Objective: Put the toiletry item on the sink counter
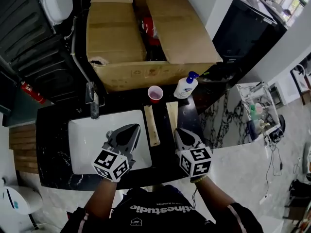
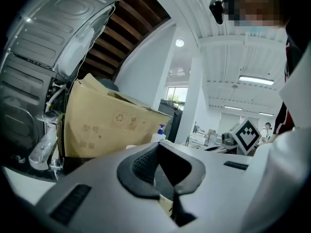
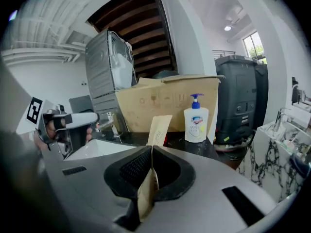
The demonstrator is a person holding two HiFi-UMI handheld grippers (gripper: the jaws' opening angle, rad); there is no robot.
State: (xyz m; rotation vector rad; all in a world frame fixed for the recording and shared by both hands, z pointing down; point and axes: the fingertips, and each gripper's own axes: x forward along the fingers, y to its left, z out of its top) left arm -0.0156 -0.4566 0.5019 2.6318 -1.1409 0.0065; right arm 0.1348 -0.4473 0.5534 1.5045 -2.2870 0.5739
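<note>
Clearly the right tongs (image 1: 181,134) are shut on the near end of a long tan paper packet (image 1: 172,114). The right gripper view shows the jaws pinched together on its thin edge (image 3: 151,149), with the rest of the packet (image 3: 159,127) running forward past them. Gripping it by one end probably lets the length be laid flat on the black table (image 1: 53,144) beside the sink (image 1: 85,144). It already lies over the strip of table between the basin and the soap bottle (image 1: 186,87). I cannot tell whether its far end touches the surface or floats just above it.

A second, similar packet (image 1: 151,125) lies on the table just beside the first, along the basin's right rim. The left tongs (image 1: 132,130) hang over the basin with their jaws closed tip to tip (image 2: 156,147), most likely parked out of the way. A sliver of tan shows low behind those jaws in the left gripper view. It looks like something beneath them, not something held, though that is hard to settle.

What the packets contain stays hidden, and their print is too small to read. A red cup (image 1: 155,93) stands in front of the cardboard box (image 1: 116,33), whose inside is mostly in shadow.
</note>
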